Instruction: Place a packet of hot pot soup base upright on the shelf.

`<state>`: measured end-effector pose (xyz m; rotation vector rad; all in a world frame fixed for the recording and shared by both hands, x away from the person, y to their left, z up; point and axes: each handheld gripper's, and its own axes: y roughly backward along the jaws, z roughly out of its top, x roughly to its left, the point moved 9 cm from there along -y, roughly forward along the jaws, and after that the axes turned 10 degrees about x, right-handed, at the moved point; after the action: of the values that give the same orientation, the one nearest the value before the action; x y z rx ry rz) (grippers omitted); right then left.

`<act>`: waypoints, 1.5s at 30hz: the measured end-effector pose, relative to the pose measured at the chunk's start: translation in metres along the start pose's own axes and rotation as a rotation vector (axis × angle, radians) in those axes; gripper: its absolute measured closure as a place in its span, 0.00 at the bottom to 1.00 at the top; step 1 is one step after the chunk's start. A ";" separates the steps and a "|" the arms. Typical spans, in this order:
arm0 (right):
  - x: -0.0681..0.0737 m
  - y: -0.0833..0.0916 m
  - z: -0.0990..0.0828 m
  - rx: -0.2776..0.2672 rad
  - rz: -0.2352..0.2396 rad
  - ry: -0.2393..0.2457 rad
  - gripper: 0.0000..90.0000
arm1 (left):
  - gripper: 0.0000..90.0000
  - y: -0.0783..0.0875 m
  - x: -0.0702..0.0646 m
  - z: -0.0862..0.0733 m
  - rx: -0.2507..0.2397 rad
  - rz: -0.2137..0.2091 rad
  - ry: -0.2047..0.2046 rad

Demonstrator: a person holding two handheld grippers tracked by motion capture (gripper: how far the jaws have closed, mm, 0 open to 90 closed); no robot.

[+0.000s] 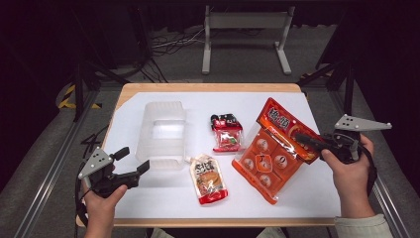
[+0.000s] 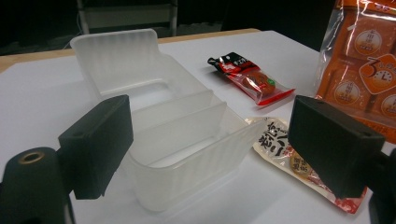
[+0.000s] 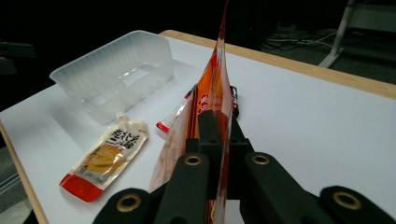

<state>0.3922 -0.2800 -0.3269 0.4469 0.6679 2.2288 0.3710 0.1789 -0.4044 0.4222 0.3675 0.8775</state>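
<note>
Right gripper [image 1: 306, 139] is clamped on the top right edge of the large orange snack bag [image 1: 271, 151] — jaws fully together with the film pinched between them, clear in the right gripper view, where the bag [image 3: 215, 93] stands up edge-on out of the jaws. In the high view the bag sits right of centre, tilted, its near end down at the white surface [image 1: 297, 193] and its far end up at the gripper. Left gripper [image 1: 132, 159] is at the near left corner of the surface, jaws wide apart, nothing between the pads, not touching anything; it points at the near end of the clear plastic bin [image 1: 162, 134]. In the left gripper view the bin [image 2: 177, 140] sits just past the 2 jaws, open side up. 2 smaller packs lie flat between bin and bag: a white-and-red spout pouch [image 1: 208, 178] near centre, just right of the bin's near corner, and a small red packet [image 1: 227, 133] farther back. The bag's left edge lies just beside the pouch — apart from the packet.
</note>
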 end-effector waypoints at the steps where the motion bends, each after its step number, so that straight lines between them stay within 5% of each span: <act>1: 0.006 0.003 0.005 -0.007 0.011 0.020 1.00 | 0.17 0.000 0.000 0.000 -0.002 0.002 -0.002; 14: 0.030 0.014 0.027 -0.009 0.015 0.147 1.00 | 0.25 -0.005 -0.011 0.010 -0.048 -0.012 -0.052; 22: 0.033 0.017 0.041 -0.028 0.037 0.162 1.00 | 0.29 -0.020 -0.029 0.015 -0.028 -0.090 -0.073; 36: 0.068 0.013 0.081 -0.052 0.113 0.250 1.00 | 0.29 -0.042 -0.060 0.030 -0.033 -0.181 -0.137; 45: 0.091 0.003 0.098 -0.063 0.170 0.312 1.00 | 0.14 -0.054 -0.078 0.045 -0.058 -0.238 -0.182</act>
<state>0.3801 -0.1824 -0.2363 0.1273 0.7393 2.5014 0.3818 0.0769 -0.3819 0.3922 0.2190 0.6109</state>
